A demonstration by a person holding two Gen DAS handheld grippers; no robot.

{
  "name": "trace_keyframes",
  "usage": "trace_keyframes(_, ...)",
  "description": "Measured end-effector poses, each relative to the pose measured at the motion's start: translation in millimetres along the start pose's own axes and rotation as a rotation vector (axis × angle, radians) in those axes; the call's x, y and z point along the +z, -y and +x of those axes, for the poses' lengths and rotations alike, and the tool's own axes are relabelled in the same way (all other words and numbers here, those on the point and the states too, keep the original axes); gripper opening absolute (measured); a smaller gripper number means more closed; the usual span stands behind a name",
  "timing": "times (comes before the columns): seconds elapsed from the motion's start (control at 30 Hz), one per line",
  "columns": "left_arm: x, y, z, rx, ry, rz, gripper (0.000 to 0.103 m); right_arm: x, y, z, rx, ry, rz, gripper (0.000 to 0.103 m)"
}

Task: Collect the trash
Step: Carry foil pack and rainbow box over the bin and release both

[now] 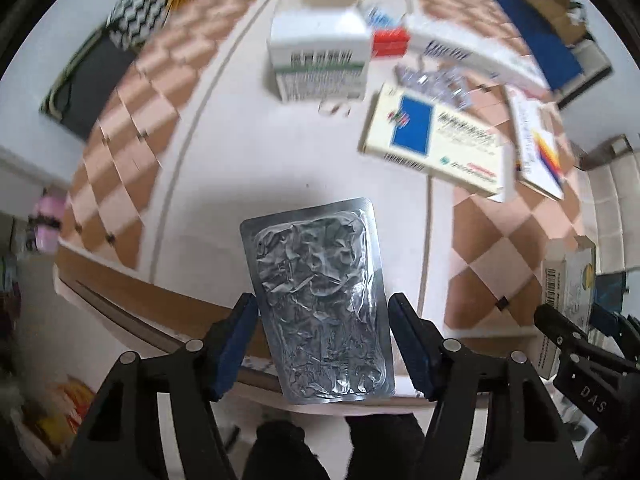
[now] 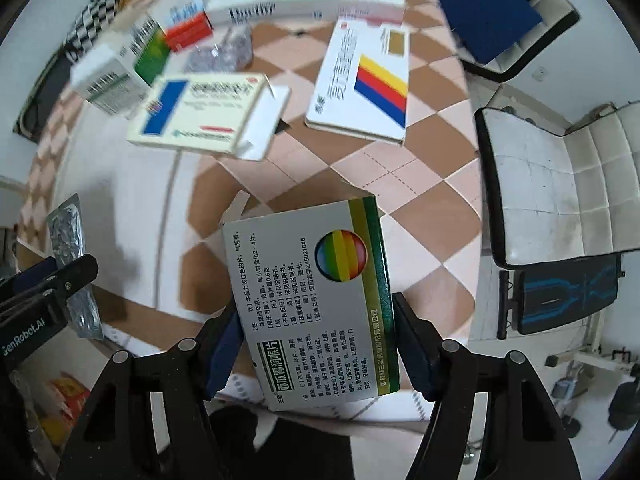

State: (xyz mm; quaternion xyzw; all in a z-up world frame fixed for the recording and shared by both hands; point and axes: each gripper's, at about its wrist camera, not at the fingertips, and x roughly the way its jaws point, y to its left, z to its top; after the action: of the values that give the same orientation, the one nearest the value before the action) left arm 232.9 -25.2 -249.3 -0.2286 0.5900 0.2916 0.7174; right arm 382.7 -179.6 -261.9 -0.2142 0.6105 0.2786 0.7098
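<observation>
We see a checked brown-and-cream counter (image 2: 420,184), a white cushioned chair (image 2: 560,184) beside it, a blue folder (image 2: 484,12) on another chair, and a zigzag-patterned bag (image 1: 140,12).

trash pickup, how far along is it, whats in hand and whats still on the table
Done: no bin shows, so nothing can be counted as collected. In hand: the left gripper holds an empty foil blister pack; the right gripper holds a medicine box with a rainbow ball. Left on the table: the blue-panel box, the striped box, the green-and-white box, the red box, a long white box and loose blisters.
</observation>
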Motion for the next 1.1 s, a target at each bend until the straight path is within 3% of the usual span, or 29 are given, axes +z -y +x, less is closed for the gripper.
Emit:
trace_keyframes(0.13,-26,-12,-35,-0.045,0.077,0.084,0.064,-31,-10,-31,0.021,0.068,0.068,0.071)
trace_keyframes(0.27,-54,-41,-34,-0.101,0.112,0.159,0.065,-78,-30,-55,0.055,0.105,0.154,0.071)
trace_keyframes(0.4,-89,-70,-34,-0.159,0.103,0.216,0.064,-138,-57,-57,0.081,0.094,0.251,0.071)
trace_keyframes(0.5,-111,-91,-11,-0.179,0.058,0.244,0.064,-178,-73,-46,0.098,0.06,0.299,0.071)
trace_keyframes(0.73,-166,-104,75,-0.203,-0.104,0.255,0.064,-251,-101,42,0.114,-0.091,0.365,0.071)
trace_keyframes(1.1,-203,-76,290,-0.233,-0.282,0.226,0.064,-287,-84,251,0.142,-0.225,0.479,0.071)
